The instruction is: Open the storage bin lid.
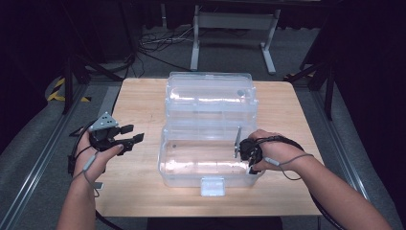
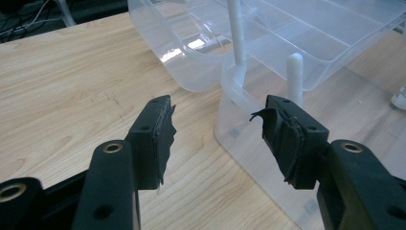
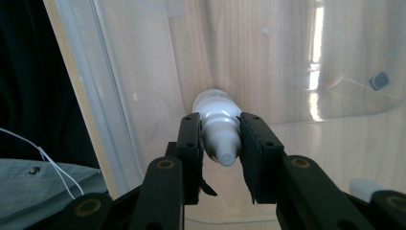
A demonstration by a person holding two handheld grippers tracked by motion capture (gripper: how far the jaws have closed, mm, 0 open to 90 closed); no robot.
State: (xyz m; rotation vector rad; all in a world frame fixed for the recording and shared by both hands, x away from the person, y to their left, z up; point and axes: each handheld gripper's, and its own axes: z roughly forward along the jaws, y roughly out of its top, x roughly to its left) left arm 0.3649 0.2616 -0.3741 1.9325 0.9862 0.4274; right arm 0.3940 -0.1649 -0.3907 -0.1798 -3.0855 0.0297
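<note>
wooden table (image 1: 139,96) | clear box (image 1: 210,158) lid open | right gripper (image 3: 220,139) clamps white bottle (image 3: 218,120) above box, not released | left gripper (image 2: 215,134) open, empty

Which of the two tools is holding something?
The right tool, at the clear box's right end: its jaws clamp a small white bottle. The left tool stands open beside the box, with nothing between its jaws.

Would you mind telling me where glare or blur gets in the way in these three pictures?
High view: glare streaks on the clear box, dark surroundings. Left gripper view: sharp, open left tongs, mild sheen on the plastic. Right gripper view: bright reflections on the box wall; the white bottle in the right tongs is slightly soft.
</note>
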